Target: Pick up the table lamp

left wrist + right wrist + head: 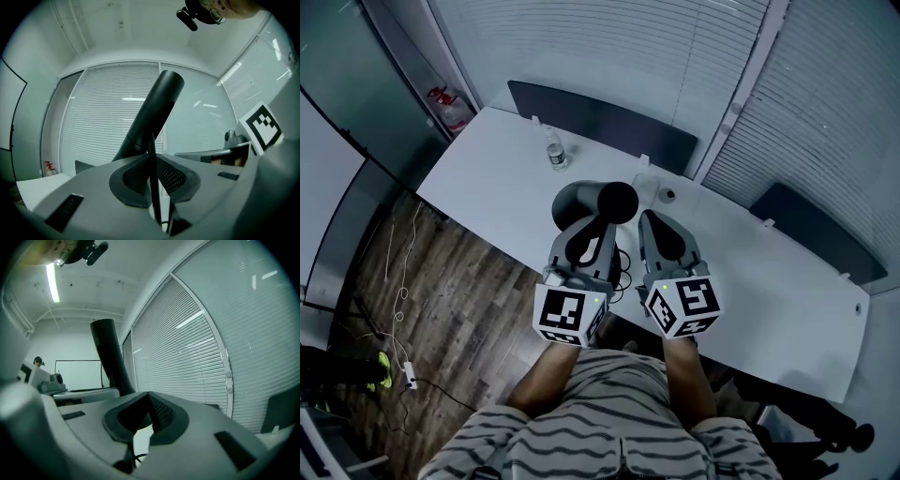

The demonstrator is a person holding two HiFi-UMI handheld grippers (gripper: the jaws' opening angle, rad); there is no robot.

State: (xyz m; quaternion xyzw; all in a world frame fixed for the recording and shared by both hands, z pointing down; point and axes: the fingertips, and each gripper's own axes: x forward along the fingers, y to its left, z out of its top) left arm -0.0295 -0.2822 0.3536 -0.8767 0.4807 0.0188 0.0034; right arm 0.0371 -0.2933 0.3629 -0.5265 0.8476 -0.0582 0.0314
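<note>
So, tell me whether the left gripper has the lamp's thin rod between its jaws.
Yes, the left gripper view shows the lamp's thin rod pinched between the jaws of the left gripper.

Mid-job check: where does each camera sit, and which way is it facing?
Head view: on the person's head, facing steeply down at the table, table lamp and water bottle; shows forearms, striped shirt, left gripper and right gripper.
Left gripper view: rides the left gripper, looks along tongs shut on the lamp's thin stem toward blinds; person's head at top.
Right gripper view: rides the right gripper, looks along shut, empty tongs toward blinds; person's head at top.
Shared: every view shows the table lamp.
</note>
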